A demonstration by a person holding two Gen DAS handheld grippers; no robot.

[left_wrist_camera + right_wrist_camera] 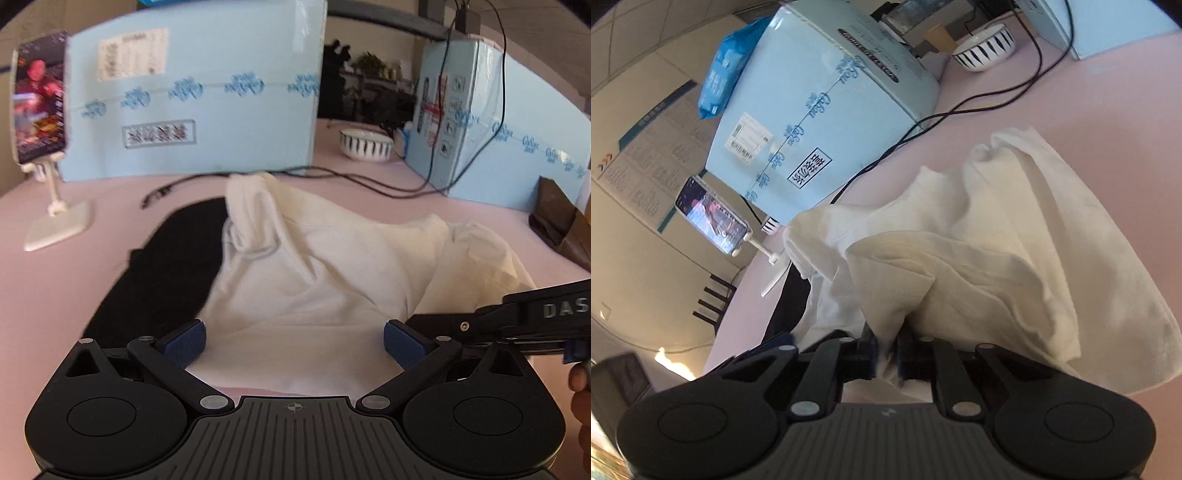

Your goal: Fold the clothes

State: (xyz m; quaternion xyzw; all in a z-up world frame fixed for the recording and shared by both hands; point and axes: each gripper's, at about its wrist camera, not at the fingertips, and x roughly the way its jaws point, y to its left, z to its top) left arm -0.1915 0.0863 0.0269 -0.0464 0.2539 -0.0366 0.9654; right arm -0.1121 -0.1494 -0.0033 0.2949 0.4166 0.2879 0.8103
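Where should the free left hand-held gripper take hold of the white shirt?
Grip the white shirt at its near hem, lying flat between the open left hand-held gripper fingers; come in low from the near side. The right hand-held gripper already pinches the bunched right part.

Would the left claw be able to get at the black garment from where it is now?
Probably yes: the left claw is open over the white shirt, and the black garment lies exposed just beside it; only its edge is under the shirt.
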